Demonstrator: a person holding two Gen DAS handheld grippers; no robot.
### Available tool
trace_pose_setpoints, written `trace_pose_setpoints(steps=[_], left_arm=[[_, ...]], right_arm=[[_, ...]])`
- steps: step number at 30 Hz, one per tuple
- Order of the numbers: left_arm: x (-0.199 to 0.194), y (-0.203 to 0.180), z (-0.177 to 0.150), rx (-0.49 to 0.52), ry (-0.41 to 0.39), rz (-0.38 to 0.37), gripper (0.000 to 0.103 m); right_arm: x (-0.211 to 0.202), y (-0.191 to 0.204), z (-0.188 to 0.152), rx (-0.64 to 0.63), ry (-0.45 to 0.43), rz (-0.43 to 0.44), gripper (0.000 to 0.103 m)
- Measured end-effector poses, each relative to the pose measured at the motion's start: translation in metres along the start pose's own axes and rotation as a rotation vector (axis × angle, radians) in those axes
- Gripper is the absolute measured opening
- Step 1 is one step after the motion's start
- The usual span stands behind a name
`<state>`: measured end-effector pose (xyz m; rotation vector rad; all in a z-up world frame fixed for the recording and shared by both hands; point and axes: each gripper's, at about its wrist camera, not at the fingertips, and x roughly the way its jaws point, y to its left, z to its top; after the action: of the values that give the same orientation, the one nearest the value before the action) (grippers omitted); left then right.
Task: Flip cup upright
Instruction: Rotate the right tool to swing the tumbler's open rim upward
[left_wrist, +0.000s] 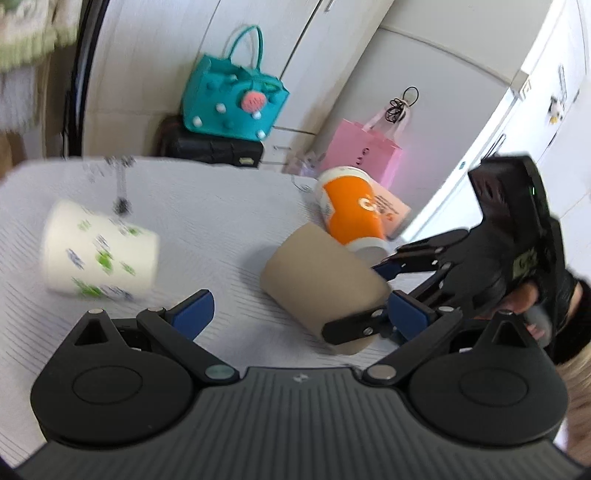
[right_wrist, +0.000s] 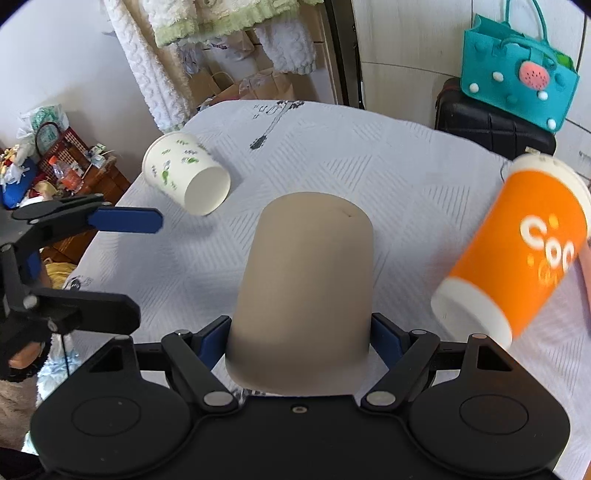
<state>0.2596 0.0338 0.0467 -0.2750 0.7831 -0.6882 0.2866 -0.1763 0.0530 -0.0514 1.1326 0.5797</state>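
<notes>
A plain brown paper cup (right_wrist: 306, 280) lies on its side, bottom pointing away, rim between my right gripper's (right_wrist: 301, 341) blue pads (right_wrist: 384, 339), which press on it. In the left wrist view the same brown cup (left_wrist: 321, 284) is held by the right gripper (left_wrist: 391, 291) at the right. My left gripper (left_wrist: 299, 314) is open and empty, just left of that cup; it also shows at the left edge of the right wrist view (right_wrist: 140, 266). A white cup with green prints (right_wrist: 186, 173) and an orange cup (right_wrist: 517, 251) lie on their sides.
The table has a pale grey patterned cloth (right_wrist: 369, 166). A teal felt bag (right_wrist: 517, 74) sits on a black case (right_wrist: 491, 129) behind the table. A pink paper bag (left_wrist: 362, 147) hangs at the back right. A cluttered shelf (right_wrist: 55, 170) stands left of the table.
</notes>
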Motion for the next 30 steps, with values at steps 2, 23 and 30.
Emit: trace_pose_setpoints(steps=[2, 23, 30], left_arm=[[0.003, -0.002, -0.001, -0.037, 0.018, -0.030, 0.101], [0.061, -0.048, -0.034, -0.232, 0.203, -0.169, 0.100], [0.080, -0.053, -0.042, -0.287, 0.225, -0.174, 0.098]], right_arm=[[-0.003, -0.001, -0.008, 0.014, -0.004, 0.001, 0.084], [-0.034, 0.001, -0.082, 0.062, -0.057, 0.026, 0.084], [-0.039, -0.004, -0.091, 0.071, -0.059, 0.045, 0.084]])
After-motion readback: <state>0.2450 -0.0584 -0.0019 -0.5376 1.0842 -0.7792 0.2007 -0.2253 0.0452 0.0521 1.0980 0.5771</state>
